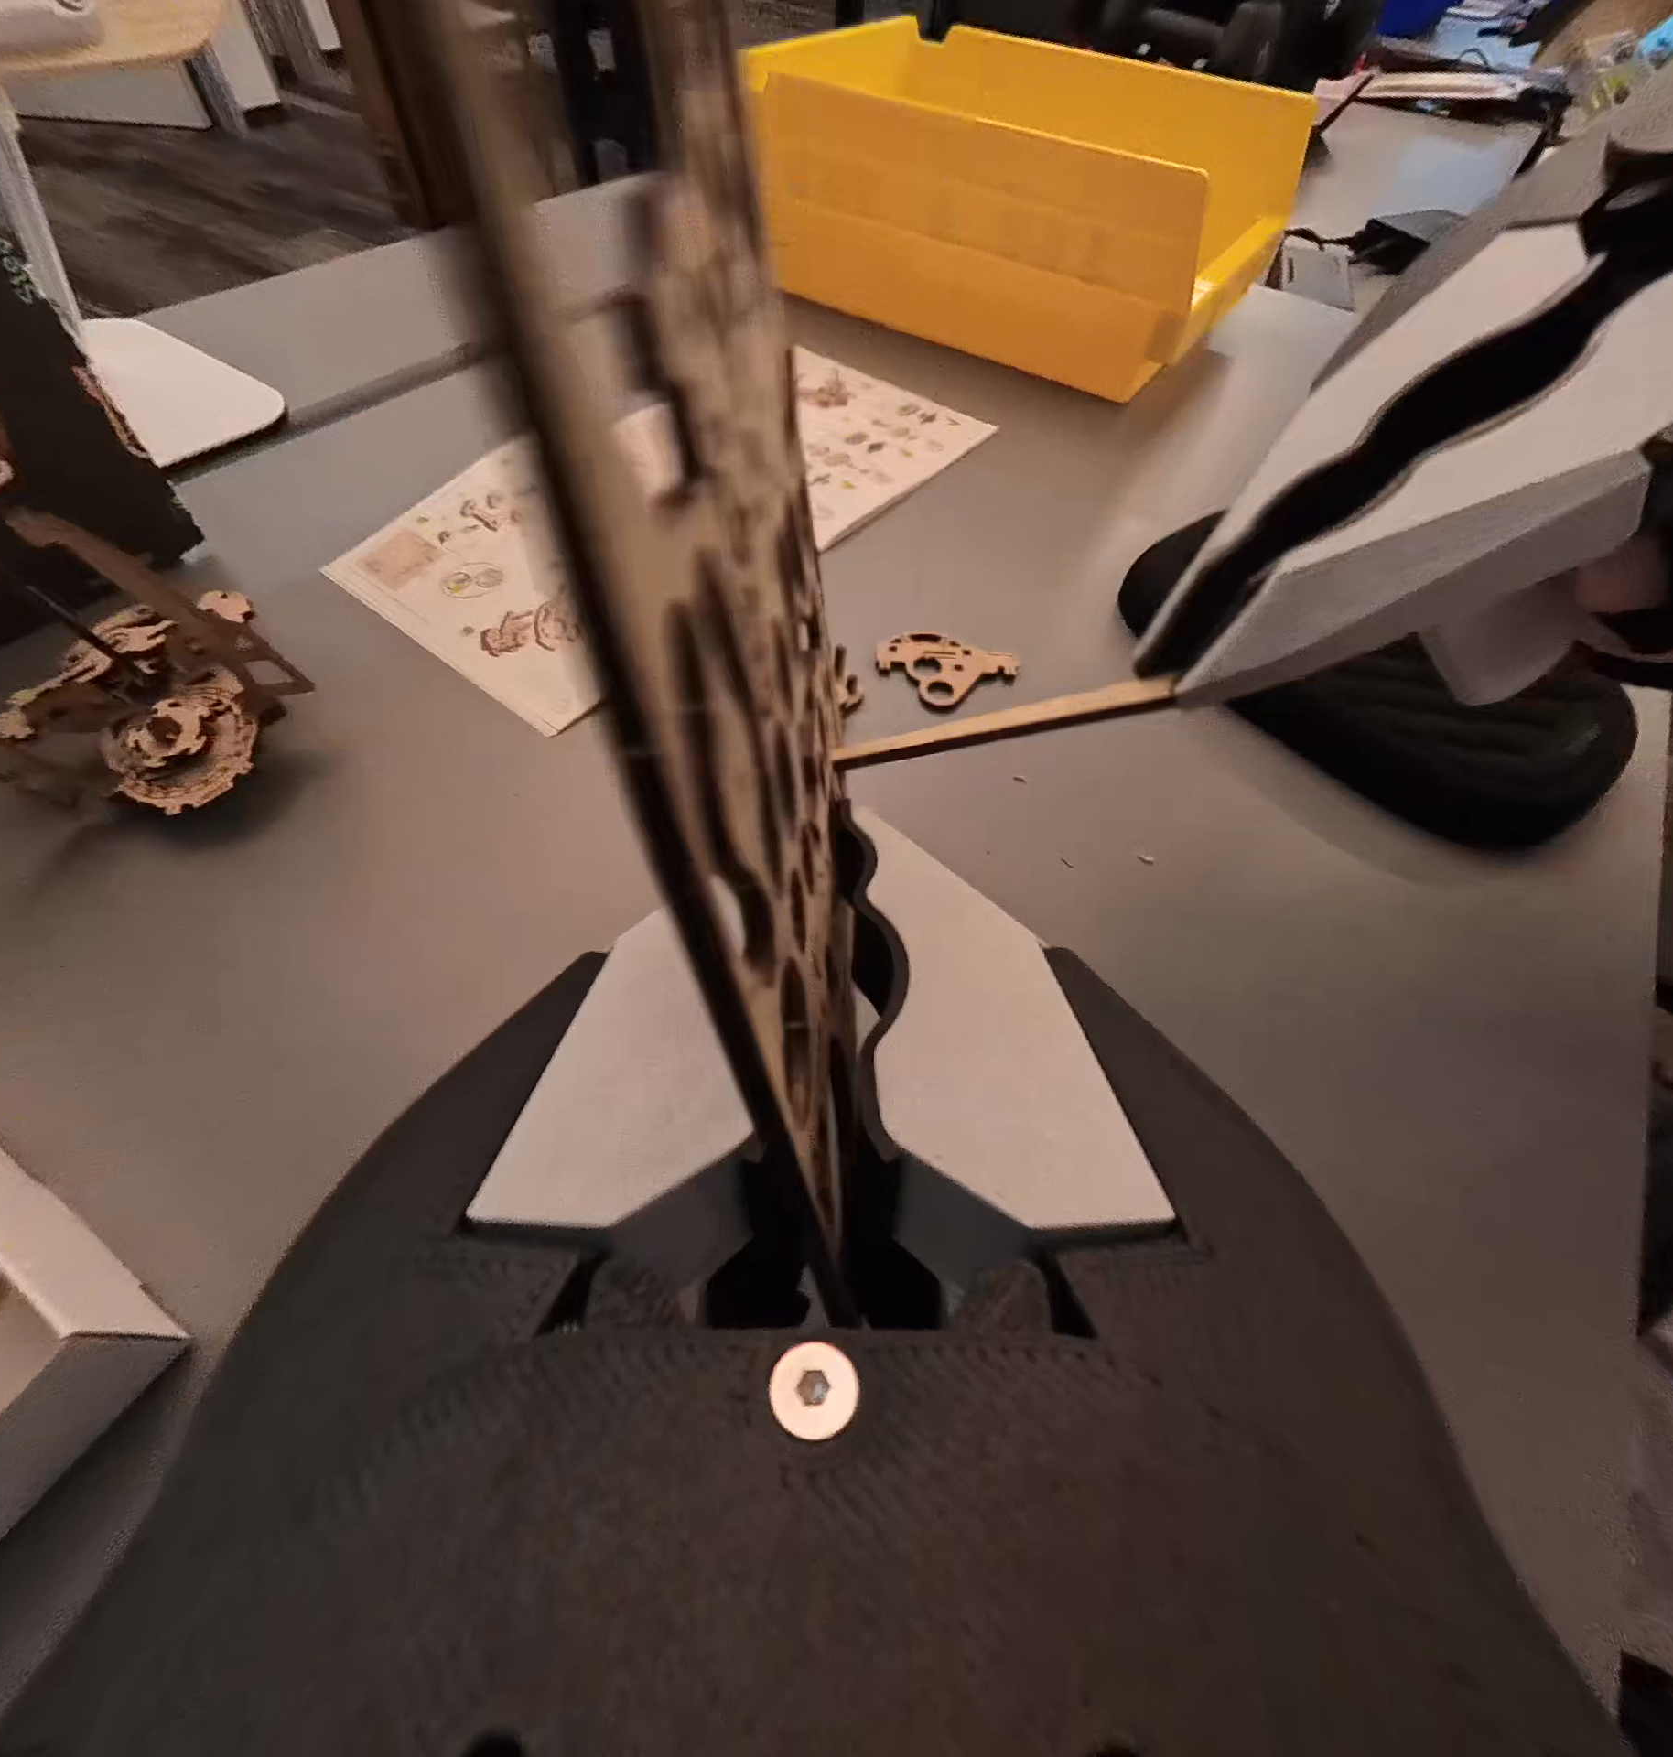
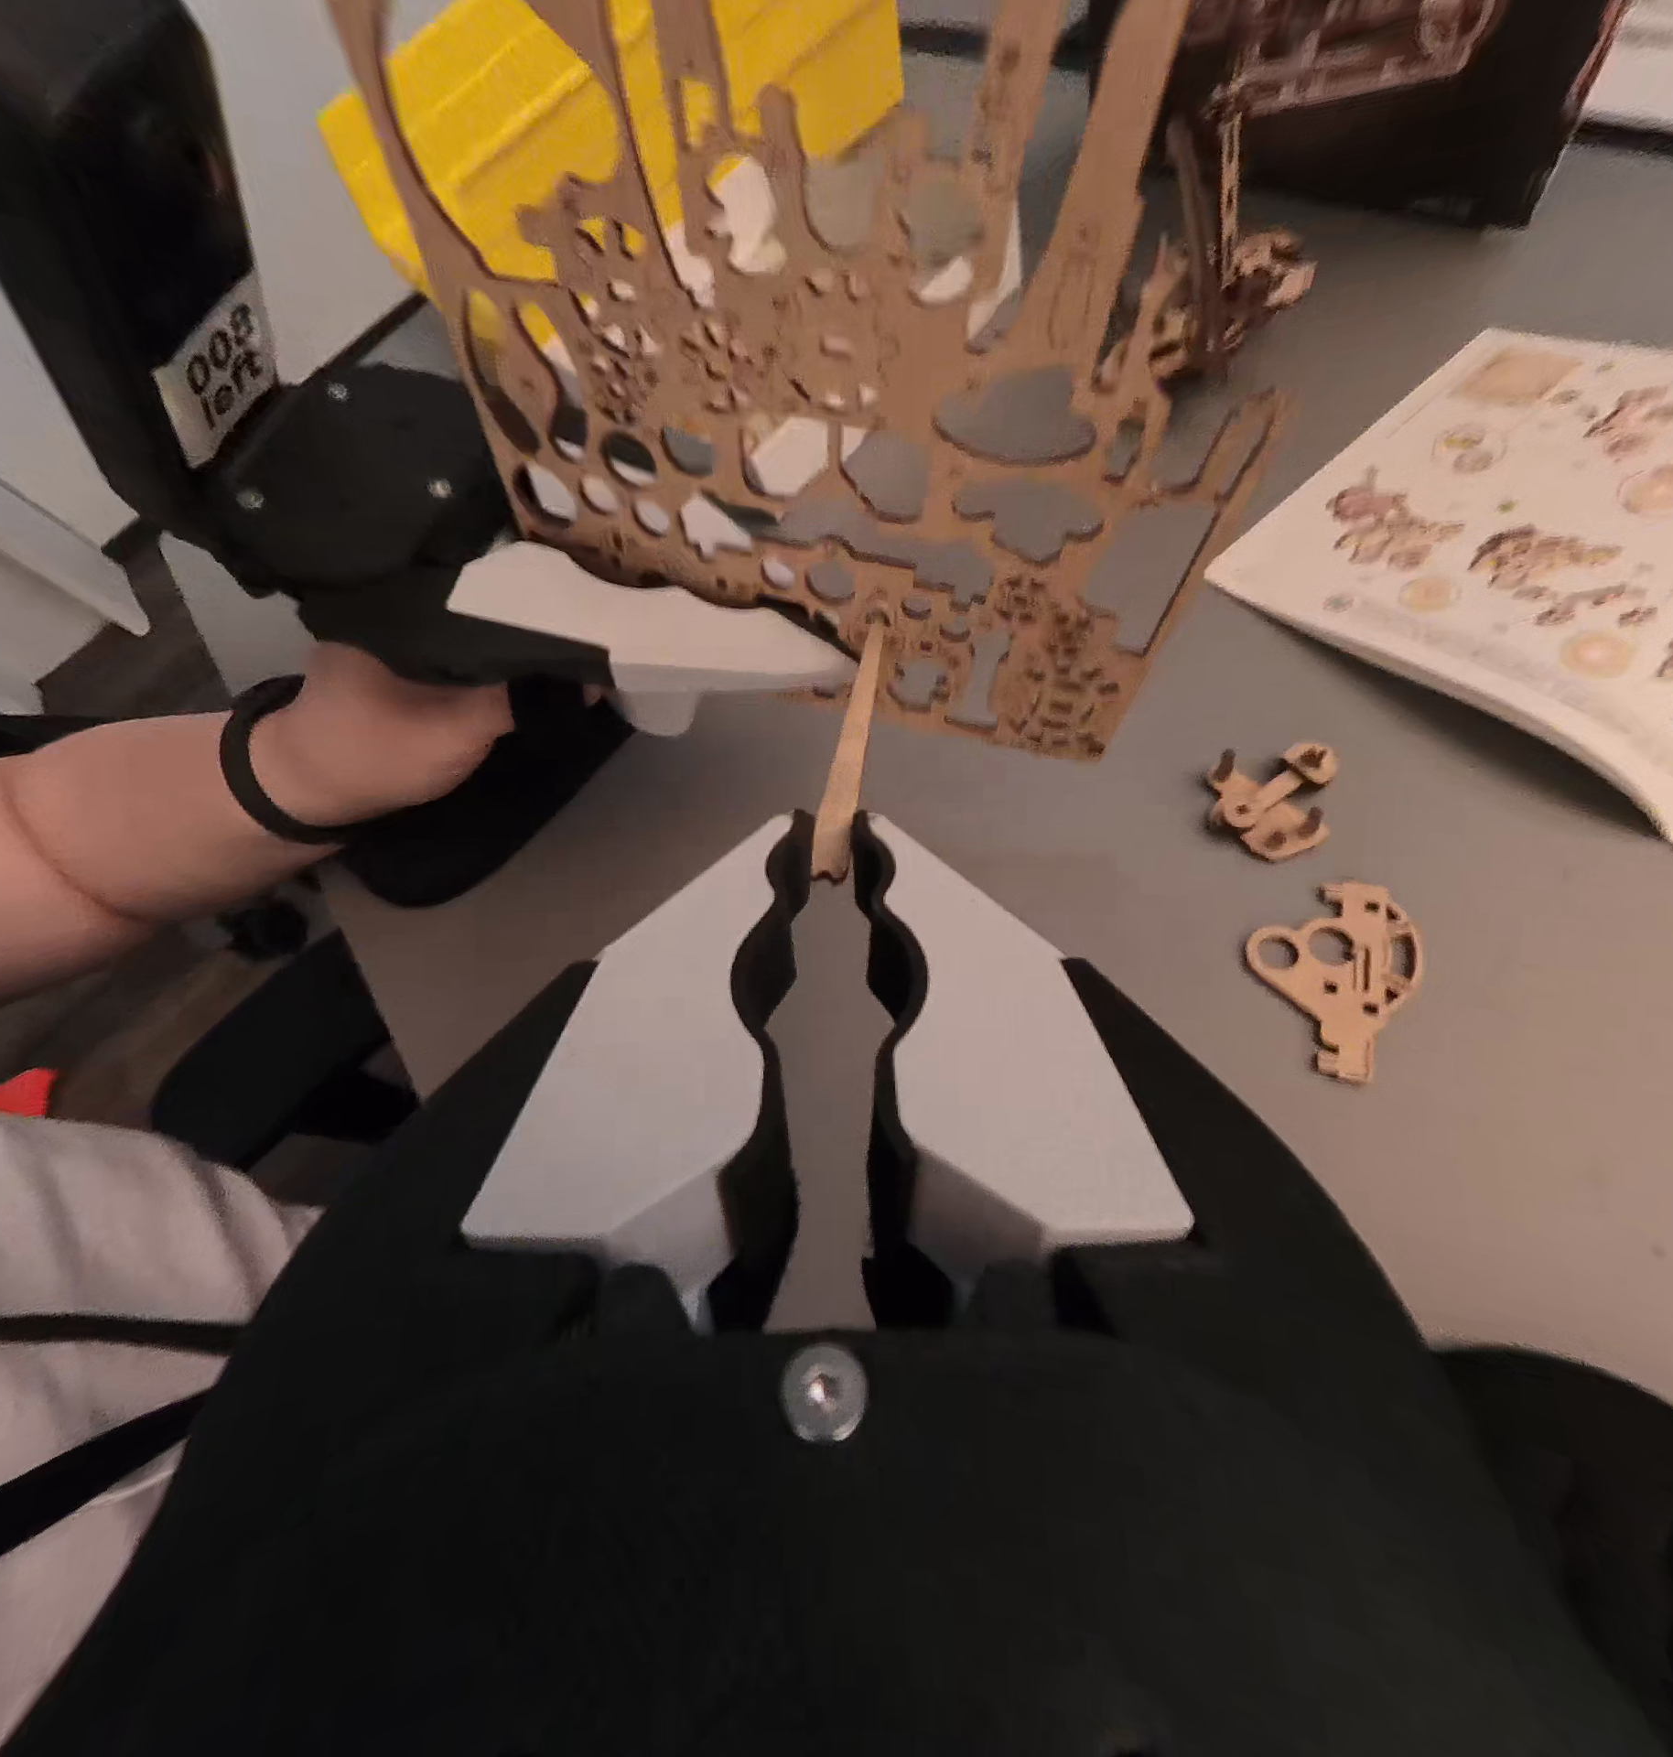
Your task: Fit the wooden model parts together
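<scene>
Here, the left gripper (image 1: 837, 951) is clamping a thin, laser-cut brown plywood sheet (image 2: 861, 456) upright above the grey table (image 1: 1194, 1093). At twelve o'clock from the right gripper (image 2: 828, 846), whose fingers are pinching a slim wooden stick (image 2: 852, 732), the stick's tip is touching a small round piece in the sheet. Judging by this, pushing straight along the stick, with the sheet braced, is advisable.

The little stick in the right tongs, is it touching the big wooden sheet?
Touching. The right wrist view shows the stick tip poking into a small hole in the wooden sheet.
</scene>
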`<state>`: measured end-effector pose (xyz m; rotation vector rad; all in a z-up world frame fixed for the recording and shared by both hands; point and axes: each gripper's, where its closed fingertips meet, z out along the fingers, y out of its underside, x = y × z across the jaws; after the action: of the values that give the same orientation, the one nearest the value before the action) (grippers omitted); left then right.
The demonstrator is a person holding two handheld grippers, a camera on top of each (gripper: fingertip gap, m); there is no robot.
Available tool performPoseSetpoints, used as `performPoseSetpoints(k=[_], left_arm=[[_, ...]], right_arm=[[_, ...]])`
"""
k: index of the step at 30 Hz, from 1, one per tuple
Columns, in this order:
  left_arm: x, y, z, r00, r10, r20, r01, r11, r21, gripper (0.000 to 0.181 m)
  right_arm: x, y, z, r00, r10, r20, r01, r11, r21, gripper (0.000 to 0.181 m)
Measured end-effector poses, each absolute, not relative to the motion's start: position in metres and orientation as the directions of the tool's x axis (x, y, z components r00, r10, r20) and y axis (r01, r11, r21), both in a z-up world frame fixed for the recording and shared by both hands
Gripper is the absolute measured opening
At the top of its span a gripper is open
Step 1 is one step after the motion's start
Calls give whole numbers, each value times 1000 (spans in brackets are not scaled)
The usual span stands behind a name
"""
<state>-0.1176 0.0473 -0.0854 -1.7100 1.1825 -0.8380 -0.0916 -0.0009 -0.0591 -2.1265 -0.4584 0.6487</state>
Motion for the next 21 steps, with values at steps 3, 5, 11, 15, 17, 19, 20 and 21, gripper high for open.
performPoseSetpoints(k=[3, 5, 11, 15, 17, 19, 20, 21], left_arm=[[-120, 50, -85, 317, -939, 137, -326, -243, -914, 0], [-120, 47, -83, 277, -931, 236, -291, -316, -903, 0], [-119, 44, -85, 245, -905, 347, -272, -408, -872, 1], [-119, 44, -86, 239, -901, 362, -274, -420, -865, 1], [-119, 44, -87, 235, -899, 369, -280, -427, -860, 1], [-119, 43, -88, 229, -899, 374, -283, -429, -858, 1], [-119, 44, -89, 238, -898, 370, -289, -429, -856, 1], [-120, 44, -91, 245, -899, 364, -301, -427, -853, 1]], right_arm=[[-100, 3, -53, 791, 568, -227, 94, -480, -872, 7], [-110, 1, -47, 756, 635, -159, 120, -374, -920, 7], [-105, 6, -52, 696, 651, 303, 430, -40, -902, 27], [-108, 4, -65, 517, 634, 575, 682, 101, -724, 15], [-113, 3, -61, 449, 592, 670, 739, 176, -651, 8], [-118, 2, -57, 417, 562, 714, 759, 216, -614, 4], [-117, 5, -58, 416, 549, 725, 774, 204, -599, 3], [-115, 7, -59, 417, 556, 719, 783, 182, -595, 2]])
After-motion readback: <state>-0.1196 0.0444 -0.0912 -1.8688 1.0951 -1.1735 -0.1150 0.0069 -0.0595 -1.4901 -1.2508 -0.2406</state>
